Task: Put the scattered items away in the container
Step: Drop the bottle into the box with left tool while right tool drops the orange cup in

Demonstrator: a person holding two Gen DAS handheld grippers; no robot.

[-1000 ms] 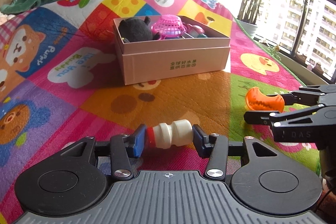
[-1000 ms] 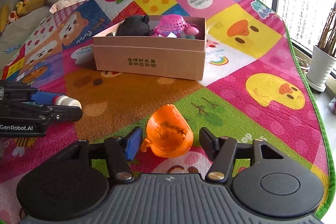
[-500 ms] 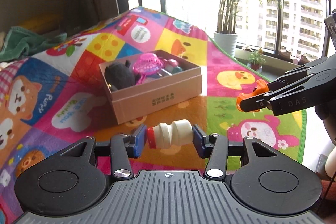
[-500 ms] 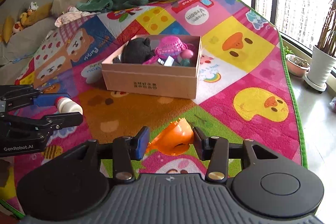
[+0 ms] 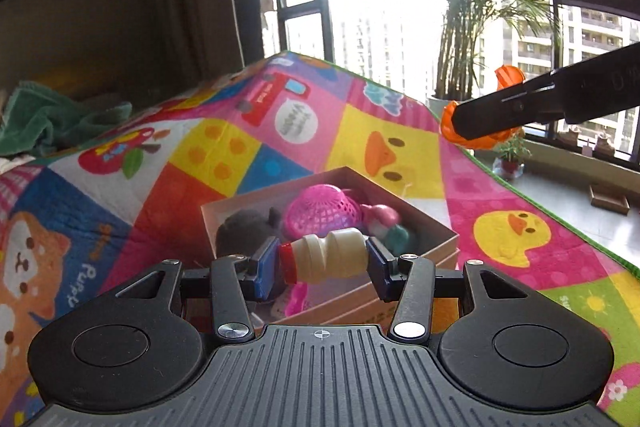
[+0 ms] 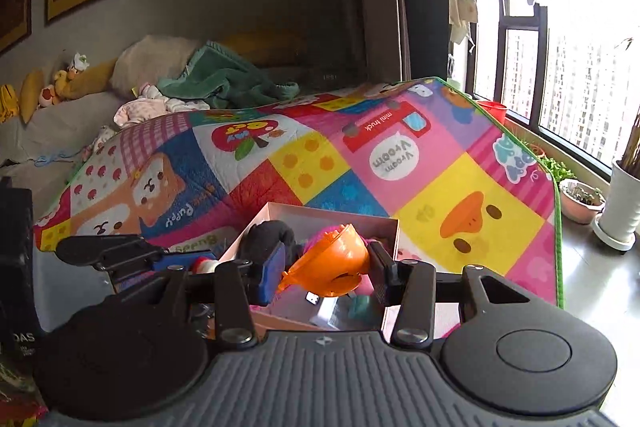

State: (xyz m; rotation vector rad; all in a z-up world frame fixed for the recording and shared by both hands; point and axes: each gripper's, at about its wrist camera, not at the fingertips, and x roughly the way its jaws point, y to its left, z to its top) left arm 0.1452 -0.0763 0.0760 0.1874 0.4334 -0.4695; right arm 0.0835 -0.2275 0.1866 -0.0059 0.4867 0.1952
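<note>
My left gripper (image 5: 322, 261) is shut on a small white bottle with a red cap (image 5: 324, 257), held sideways above the open cardboard box (image 5: 436, 227). The box holds a dark plush toy (image 5: 244, 231), a pink mesh basket (image 5: 324, 213) and other small toys. My right gripper (image 6: 326, 269) is shut on an orange plastic toy (image 6: 332, 263) above the same box (image 6: 394, 231). The right gripper with the orange toy (image 5: 472, 139) also shows high at the right in the left wrist view. The left gripper (image 6: 180, 261) shows at the left in the right wrist view.
The box sits on a colourful cartoon play mat (image 5: 392, 147) (image 6: 460, 179). A green towel (image 6: 224, 79) and cushions lie at the far end. Potted plants (image 6: 622, 203) stand on the floor by the window to the right.
Both grippers have lifted their toys off the mat and moved forward. They now hold them above the box, which fills the view just behind the fingers.
</note>
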